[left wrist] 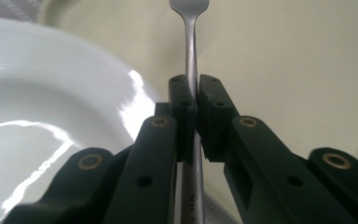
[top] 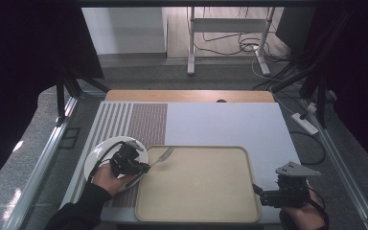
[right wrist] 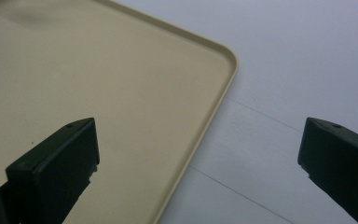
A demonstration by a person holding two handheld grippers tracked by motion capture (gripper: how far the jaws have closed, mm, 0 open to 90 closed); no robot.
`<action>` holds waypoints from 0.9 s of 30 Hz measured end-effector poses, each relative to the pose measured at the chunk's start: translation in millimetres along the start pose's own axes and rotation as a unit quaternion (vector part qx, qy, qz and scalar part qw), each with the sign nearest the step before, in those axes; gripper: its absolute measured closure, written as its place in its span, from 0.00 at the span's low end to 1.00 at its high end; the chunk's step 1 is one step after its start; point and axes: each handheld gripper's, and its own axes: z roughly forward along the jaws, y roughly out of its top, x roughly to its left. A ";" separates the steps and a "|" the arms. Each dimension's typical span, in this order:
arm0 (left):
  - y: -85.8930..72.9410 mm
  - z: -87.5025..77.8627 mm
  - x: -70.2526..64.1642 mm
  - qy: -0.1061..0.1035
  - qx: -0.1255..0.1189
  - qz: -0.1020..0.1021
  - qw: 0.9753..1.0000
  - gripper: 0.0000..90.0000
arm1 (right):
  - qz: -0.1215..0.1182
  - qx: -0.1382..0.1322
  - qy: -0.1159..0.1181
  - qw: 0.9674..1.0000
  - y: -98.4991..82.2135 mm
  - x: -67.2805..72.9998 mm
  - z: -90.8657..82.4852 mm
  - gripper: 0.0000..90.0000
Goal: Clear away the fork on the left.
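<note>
Jaws of the left gripper (left wrist: 192, 100) closed on the handle of a slim silver metal fork (left wrist: 189, 42), tines pointing to the top of the left gripper view, over the beige rectangular plastic tray (top: 197, 184). Round white glossy plate (left wrist: 42, 107) at left of that view, just beside the fork. Right gripper (right wrist: 198, 154) at lower right of the high view, jaws wide apart and holding nothing, above the tray's corner and the pale grey table (right wrist: 298, 60).
</note>
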 end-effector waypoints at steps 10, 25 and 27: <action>9.9 26.4 -36.4 0.002 0.021 0.024 0.999 0.93 | 0.001 0.001 0.000 1.000 0.1 -0.3 0.6 0.00; 27.1 41.3 -42.2 -0.013 0.021 0.047 0.999 0.97 | 0.001 0.003 0.000 1.000 0.7 -0.3 1.3 0.00; 33.0 44.4 -44.8 -0.025 0.023 0.061 0.998 0.98 | 0.001 0.002 0.000 1.000 0.5 -0.3 1.2 0.00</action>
